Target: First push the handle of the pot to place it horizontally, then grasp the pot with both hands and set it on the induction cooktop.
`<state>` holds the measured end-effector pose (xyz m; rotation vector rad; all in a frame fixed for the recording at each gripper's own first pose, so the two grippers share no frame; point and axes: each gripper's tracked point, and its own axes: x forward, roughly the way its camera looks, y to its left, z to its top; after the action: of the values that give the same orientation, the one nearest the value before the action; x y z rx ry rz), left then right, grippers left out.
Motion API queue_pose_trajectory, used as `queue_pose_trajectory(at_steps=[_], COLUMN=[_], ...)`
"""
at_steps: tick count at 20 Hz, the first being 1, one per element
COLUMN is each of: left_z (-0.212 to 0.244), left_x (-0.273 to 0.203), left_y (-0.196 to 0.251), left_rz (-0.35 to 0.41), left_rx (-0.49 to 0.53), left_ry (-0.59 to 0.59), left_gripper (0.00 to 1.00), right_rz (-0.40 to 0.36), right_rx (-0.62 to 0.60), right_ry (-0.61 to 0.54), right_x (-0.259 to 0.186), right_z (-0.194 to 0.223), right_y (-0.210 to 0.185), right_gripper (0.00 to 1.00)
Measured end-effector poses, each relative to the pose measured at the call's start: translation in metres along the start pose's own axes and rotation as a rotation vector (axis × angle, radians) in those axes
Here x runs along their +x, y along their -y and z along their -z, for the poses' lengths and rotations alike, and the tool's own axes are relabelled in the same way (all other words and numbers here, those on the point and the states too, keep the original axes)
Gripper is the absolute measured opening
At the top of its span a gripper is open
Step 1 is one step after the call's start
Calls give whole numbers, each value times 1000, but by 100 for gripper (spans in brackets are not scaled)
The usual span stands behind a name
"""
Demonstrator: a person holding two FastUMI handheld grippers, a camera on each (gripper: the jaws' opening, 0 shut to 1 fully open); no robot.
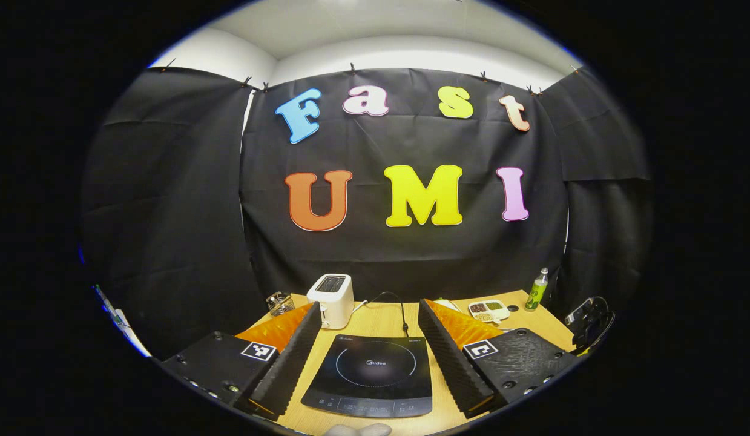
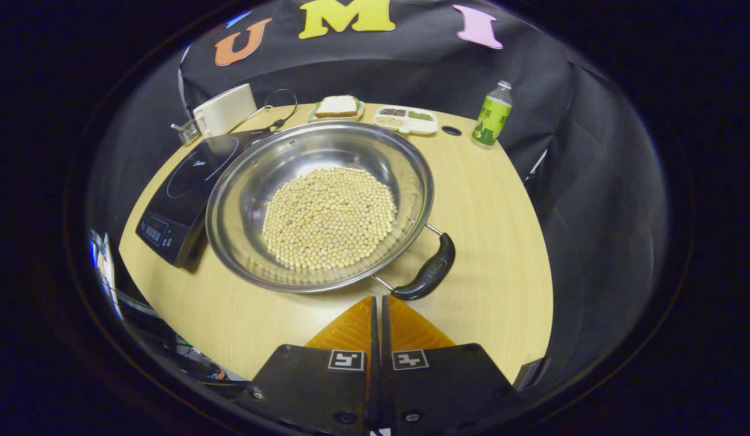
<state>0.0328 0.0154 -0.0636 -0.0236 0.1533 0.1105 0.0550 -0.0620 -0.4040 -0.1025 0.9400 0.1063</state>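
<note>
A wide steel pot point(image 2: 253, 181) holding pale beans point(image 2: 329, 215) sits on the wooden table point(image 2: 490, 242). Its black handle point(image 2: 428, 271) sticks out at the near right, angled across the view. My right gripper point(image 2: 378, 301) is shut with nothing between its fingers, its tips just left of the handle's near end; contact cannot be told. The black induction cooktop point(image 2: 178, 181) lies left of the pot, whose rim overlaps it in the right gripper view. My left gripper point(image 1: 370, 309) hovers open above the cooktop point(image 1: 371, 369), the fingers standing wide on either side of it.
At the table's back stand a white toaster point(image 2: 223, 109), a small wire basket point(image 1: 279, 303), a plate with a sandwich point(image 2: 337, 106), a compartment tray point(image 2: 406, 120) and a green bottle point(image 2: 493, 115). The cooktop's cable point(image 1: 399, 303) runs toward the toaster. A dark object point(image 1: 588, 321) sits at the right edge.
</note>
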Motion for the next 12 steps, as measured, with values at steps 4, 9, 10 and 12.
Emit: queue_pose_trajectory(at_steps=[4, 9, 10, 12], left_z=[3, 3, 3, 4], left_x=[4, 8, 10, 11], left_y=[6, 8, 8, 8], left_rz=[4, 0, -2, -7], left_rx=[4, 10, 9, 8], left_ry=[-6, -12, -12, -15], left_gripper=[96, 96, 96, 96], right_rz=[12, 29, 33, 43], right_rx=[-26, -67, -73, -88], right_ry=[10, 21, 21, 21], right_x=[5, 11, 13, 16], right_z=[-8, -25, -27, -31], right_y=[9, 23, 25, 32], right_gripper=[0, 4, 4, 0])
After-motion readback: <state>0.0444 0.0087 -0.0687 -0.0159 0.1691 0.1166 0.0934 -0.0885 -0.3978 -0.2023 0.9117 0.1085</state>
